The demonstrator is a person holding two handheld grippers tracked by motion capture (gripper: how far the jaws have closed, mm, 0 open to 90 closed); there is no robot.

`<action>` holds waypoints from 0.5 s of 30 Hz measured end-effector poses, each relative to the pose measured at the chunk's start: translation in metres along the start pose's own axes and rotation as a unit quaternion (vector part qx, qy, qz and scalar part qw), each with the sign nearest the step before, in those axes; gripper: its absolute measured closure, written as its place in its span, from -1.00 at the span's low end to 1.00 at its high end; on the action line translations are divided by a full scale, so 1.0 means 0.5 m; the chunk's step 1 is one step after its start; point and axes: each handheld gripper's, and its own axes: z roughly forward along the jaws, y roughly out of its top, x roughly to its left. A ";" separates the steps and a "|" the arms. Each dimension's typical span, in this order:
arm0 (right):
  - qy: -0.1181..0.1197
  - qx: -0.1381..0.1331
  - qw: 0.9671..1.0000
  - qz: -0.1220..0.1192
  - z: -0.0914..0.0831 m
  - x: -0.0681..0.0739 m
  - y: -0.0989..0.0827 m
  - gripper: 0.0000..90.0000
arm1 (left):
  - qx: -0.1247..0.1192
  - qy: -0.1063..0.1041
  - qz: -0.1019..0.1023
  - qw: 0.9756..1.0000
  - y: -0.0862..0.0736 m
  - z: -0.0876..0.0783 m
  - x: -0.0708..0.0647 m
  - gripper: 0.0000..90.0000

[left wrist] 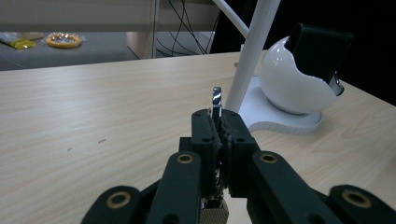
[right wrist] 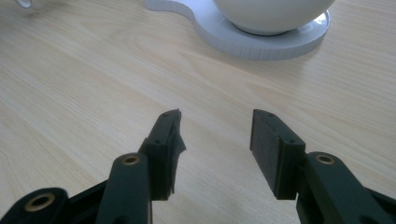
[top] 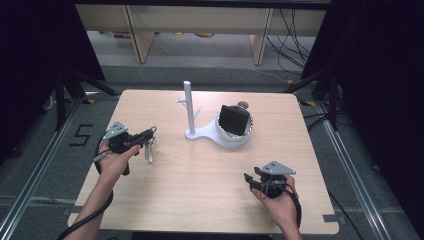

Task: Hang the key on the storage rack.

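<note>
Firmly clamped, a thin metal piece (left wrist: 216, 101) stands between the left gripper (left wrist: 216, 122) jaws

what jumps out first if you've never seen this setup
A white stand sits at the table's centre: a tall post with short pegs, and beside it a cracked-egg-shaped bowl holding a black box. At the near left, the left tool is clamped on a small shiny metal piece. At the near right, the right tool hovers with its jaws apart, holding nothing.

Black grippers (top: 150, 135) w/ brass screws, grey plates, trailing cables.
</note>
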 end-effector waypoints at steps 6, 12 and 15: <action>-0.001 0.001 1.000 -0.004 -0.003 -0.001 0.002 0.20 | -0.018 -0.003 -0.002 1.000 0.013 -0.004 -0.009 0.88; -0.013 -0.002 1.000 -0.014 -0.006 -0.003 0.002 0.20 | -0.038 -0.008 0.001 0.999 0.029 -0.006 -0.023 0.88; -0.009 -0.002 1.000 -0.011 -0.005 -0.003 0.002 0.20 | -0.043 -0.010 0.000 0.999 0.032 -0.007 -0.027 0.88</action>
